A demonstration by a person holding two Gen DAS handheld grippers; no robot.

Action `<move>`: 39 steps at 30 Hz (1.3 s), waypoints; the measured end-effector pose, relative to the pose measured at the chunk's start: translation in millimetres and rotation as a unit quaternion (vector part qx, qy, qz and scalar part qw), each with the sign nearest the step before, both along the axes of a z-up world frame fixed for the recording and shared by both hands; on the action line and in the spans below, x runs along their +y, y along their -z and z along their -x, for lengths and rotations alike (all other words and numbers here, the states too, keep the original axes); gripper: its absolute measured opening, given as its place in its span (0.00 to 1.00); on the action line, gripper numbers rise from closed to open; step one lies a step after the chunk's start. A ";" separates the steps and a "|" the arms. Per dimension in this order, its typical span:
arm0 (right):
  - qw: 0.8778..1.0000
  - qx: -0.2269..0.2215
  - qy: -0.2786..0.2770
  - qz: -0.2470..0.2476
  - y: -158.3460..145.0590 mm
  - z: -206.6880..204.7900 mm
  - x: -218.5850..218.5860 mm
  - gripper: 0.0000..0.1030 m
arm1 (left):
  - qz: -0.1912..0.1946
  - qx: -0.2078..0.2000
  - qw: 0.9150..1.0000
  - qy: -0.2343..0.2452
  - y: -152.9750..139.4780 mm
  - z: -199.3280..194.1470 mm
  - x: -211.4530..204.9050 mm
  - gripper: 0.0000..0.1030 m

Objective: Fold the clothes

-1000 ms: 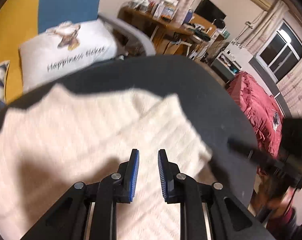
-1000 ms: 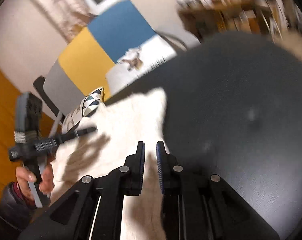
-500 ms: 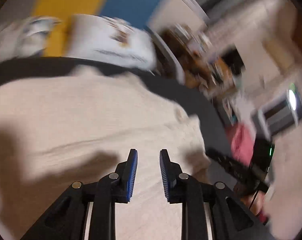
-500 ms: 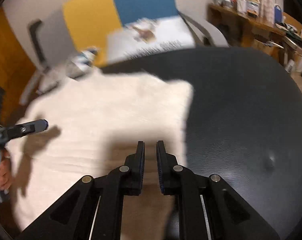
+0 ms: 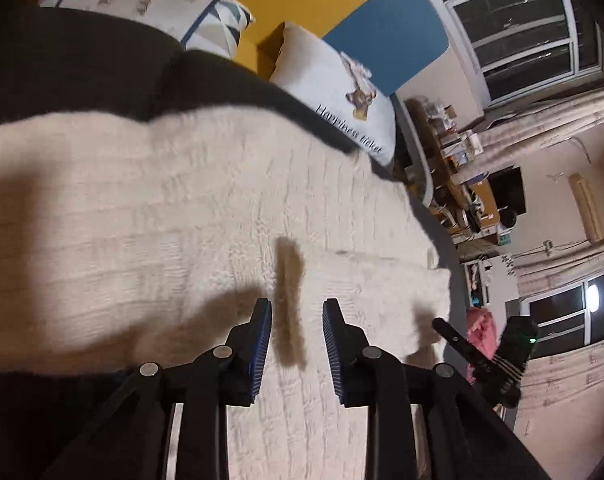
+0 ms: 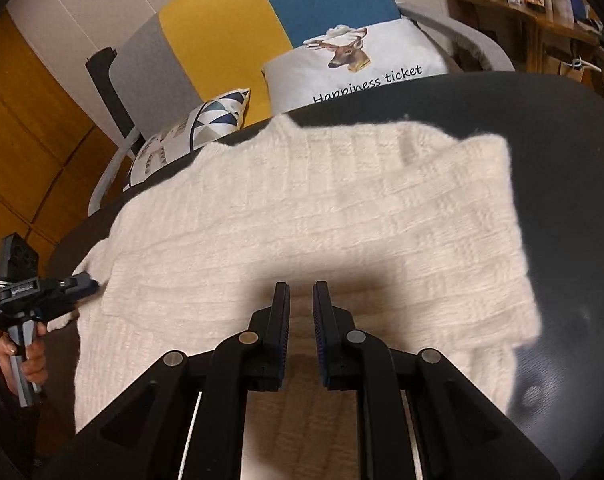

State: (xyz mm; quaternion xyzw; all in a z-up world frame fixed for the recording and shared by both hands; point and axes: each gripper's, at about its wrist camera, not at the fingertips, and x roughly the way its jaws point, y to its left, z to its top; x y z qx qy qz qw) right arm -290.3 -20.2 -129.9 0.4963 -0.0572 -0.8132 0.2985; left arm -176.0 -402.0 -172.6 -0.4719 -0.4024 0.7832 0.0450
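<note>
Colour-block sofa (image 6: 262, 32), cluttered wooden desk (image 6: 521, 12), dark windows (image 5: 513, 28).

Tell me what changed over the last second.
The left hand-held gripper swung across the cream sweater, its jaws opening, nothing between them. The right hand-held gripper moved in over the sweater, now facing the deer pillow. It stays shut and empty; the sweater stays flat.

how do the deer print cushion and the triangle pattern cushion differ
The white deer print cushion bears a stag's head and the words "Happiness ticket"; the triangle pattern cushion shows blue, grey and white triangles and no words. The deer cushion leans on the blue panel, the triangle one below the yellow and grey. Both sit behind the dark round table.
</note>
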 end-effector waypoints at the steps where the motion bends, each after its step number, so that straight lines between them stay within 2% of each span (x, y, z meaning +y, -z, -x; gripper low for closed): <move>1: 1.000 -0.001 0.000 0.001 -0.4 -0.7 -0.8 0.13 | -0.005 -0.003 1.000 0.004 2.7 3.0 2.5 0.26; 4: 1.000 0.000 -0.002 -0.003 -1.4 0.2 -3.1 0.13 | -0.004 -0.015 1.000 0.014 8.5 11.9 11.2 0.26; 6: 1.000 -0.002 0.000 -0.006 -1.3 1.2 -2.9 0.13 | 0.003 -0.020 1.000 0.015 9.8 17.9 17.2 0.22; 7: 1.000 -0.003 0.003 -0.006 -0.7 1.9 -2.7 0.13 | 0.012 -0.013 1.000 0.012 6.7 17.6 17.9 0.12; 8: 1.000 -0.004 0.005 -0.005 -0.1 2.6 -2.6 0.13 | 0.022 -0.003 1.000 0.008 2.9 16.5 17.9 0.06; 12: 1.000 0.014 0.014 -0.014 -1.8 4.8 -1.3 0.13 | 0.061 0.064 0.996 -0.003 -31.2 17.4 24.8 0.05; 15: 0.999 0.029 0.018 -0.027 -1.0 7.9 -1.8 0.13 | 0.104 0.056 0.993 0.006 -38.3 24.3 31.6 0.05; 19: 0.999 0.017 0.023 -0.046 13.0 13.6 -1.6 0.13 | 0.152 0.015 0.988 -0.002 -20.6 28.5 33.2 0.05; 21: 0.999 0.017 0.026 -0.038 17.0 13.4 0.4 0.13 | 0.152 0.022 0.988 -0.017 -17.2 24.8 31.2 0.05; 24: 0.999 0.029 0.033 -0.032 14.1 12.0 4.3 0.13 | 0.148 0.067 0.986 -0.036 -30.6 18.0 31.8 0.05; 25: 0.998 0.039 0.039 -0.029 10.8 11.1 7.0 0.13 | 0.158 0.074 0.984 -0.039 -34.9 18.1 32.4 0.05; 29: 0.999 0.022 0.034 -0.033 18.5 17.4 7.9 0.13 | 0.211 0.032 0.977 -0.028 -25.6 32.5 34.7 0.05; 31: 0.999 0.024 0.033 -0.029 18.9 17.1 8.3 0.13 | 0.201 -0.012 0.980 -0.010 -11.1 36.8 35.3 0.08; 33: 0.999 0.014 0.037 -0.016 16.9 18.0 13.2 0.13 | 0.188 -0.023 0.982 -0.018 -10.0 27.0 32.6 0.13; 34: 0.999 0.012 0.040 -0.006 14.5 18.3 16.9 0.13 | 0.189 -0.020 0.981 -0.028 -14.3 20.9 31.0 0.16; 36: 0.999 0.023 0.049 0.004 6.8 20.4 26.5 0.13 | 0.195 -0.010 0.979 -0.050 -25.1 8.5 27.6 0.16; 39: 0.998 0.035 0.051 0.000 0.7 28.7 32.5 0.13 | 0.170 0.030 0.985 -0.031 -36.3 2.1 35.1 0.17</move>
